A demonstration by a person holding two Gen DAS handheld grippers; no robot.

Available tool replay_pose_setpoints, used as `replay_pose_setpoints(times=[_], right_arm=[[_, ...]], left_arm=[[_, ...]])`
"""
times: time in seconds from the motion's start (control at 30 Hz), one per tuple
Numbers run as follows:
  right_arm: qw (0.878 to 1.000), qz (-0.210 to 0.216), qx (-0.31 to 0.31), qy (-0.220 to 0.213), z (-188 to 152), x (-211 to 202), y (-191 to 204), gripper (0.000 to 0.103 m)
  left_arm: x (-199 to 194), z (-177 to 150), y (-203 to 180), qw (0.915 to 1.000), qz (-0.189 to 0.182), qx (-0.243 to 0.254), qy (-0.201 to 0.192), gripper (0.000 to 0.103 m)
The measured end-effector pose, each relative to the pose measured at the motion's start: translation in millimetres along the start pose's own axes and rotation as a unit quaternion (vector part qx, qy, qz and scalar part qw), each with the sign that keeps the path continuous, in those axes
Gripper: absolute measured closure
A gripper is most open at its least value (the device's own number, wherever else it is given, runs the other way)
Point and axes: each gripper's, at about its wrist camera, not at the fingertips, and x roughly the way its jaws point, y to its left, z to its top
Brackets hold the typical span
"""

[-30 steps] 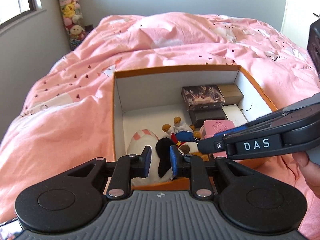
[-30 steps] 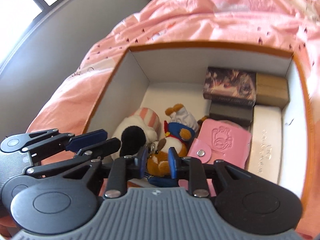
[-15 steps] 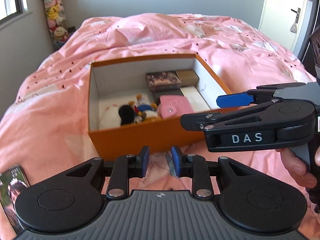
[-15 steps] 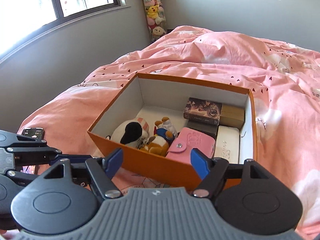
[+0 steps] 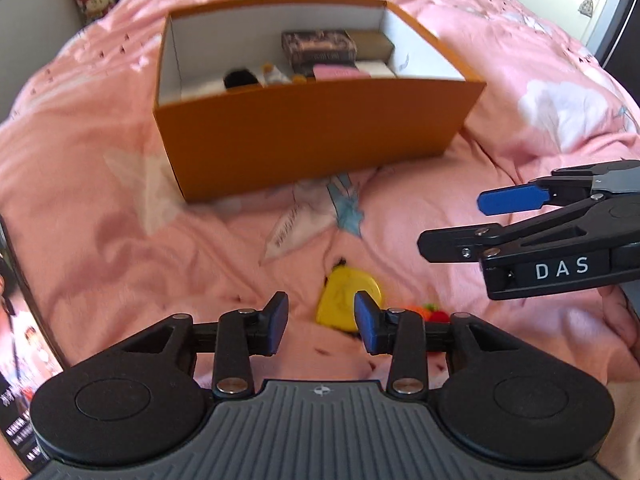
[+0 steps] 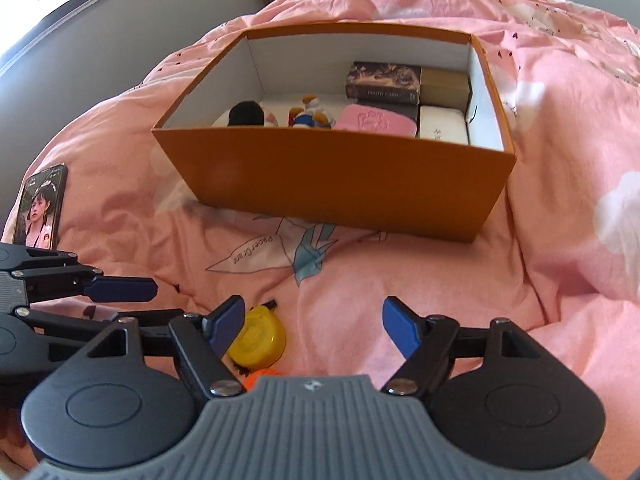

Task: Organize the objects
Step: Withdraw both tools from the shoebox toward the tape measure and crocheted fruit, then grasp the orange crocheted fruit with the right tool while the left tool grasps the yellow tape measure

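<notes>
**Loose items on a soft bed, both tools empty**

Pink bedding (image 5: 120, 208) fills the left wrist view, rumpled and soft, with the orange box (image 5: 312, 136) sitting on it further off. The left tool (image 5: 321, 322) hovers low with its fingers partly apart, holding nothing. Just beyond its right finger lies a yellow tape measure (image 5: 344, 296), and beside that a small orange and red item (image 5: 430, 312), too blurred to name. The risk, as I judge it, is that the tape measure sits off-centre to the gap: closing now could clip its edge and push it into the yielding quilt rather than grip it. The right tool (image 5: 496, 220) reaches in from the right, near enough that both aiming at the same spot could collide.

Seen from the right wrist, the right tool (image 6: 314, 326) stands wide and empty, while the tape measure (image 6: 258, 342) lies by its left finger, partly hidden behind it. The box (image 6: 340, 184) already holds plush toys, a pink wallet (image 6: 376, 120) and small boxes, so free room inside looks limited. A phone (image 6: 40, 208) lies on the bedding at far left, near the left tool (image 6: 120, 288), which could knock it.
</notes>
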Motion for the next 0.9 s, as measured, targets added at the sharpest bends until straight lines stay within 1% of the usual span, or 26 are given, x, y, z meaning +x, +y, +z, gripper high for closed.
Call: replay_pose_setpoints(times=[0.03,0.13,0.3,0.37,0.53,0.67,0.9], right_arm=[[1.000,0.003,0.001,0.011,-3.2,3.1,1.9,0.026],[0.999,0.011,-0.001,0.047,-12.9,14.4,8.9,0.026],[0.996,0.014,0.007,0.086,-21.1,27.0,10.3,0.026],[0.995,0.015,0.009,0.098,-23.0,31.0,10.1,0.029],[0.992,0.022,0.001,0.122,-27.2,38.8,13.3,0.038],[0.989,0.033,-0.006,0.142,-31.3,47.3,16.9,0.044],[0.984,0.047,-0.009,0.169,-36.0,61.3,19.8,0.050]], left_arm=[[1.8,-3.4,1.0,1.0000,-0.002,-0.003,0.007,0.053],[7.1,-12.0,0.4,0.9997,0.005,-0.003,0.023,0.053],[16.9,-20.1,5.0,0.9988,-0.003,-0.015,0.047,0.045],[18.8,-20.9,7.1,0.9983,-0.006,-0.022,0.053,0.044],[18.8,-23.6,7.3,0.9984,-0.009,-0.017,0.053,0.042],[17.8,-25.6,6.8,0.9987,-0.011,-0.008,0.049,0.042],[18.9,-25.7,5.6,0.9987,-0.010,-0.003,0.051,0.042]])
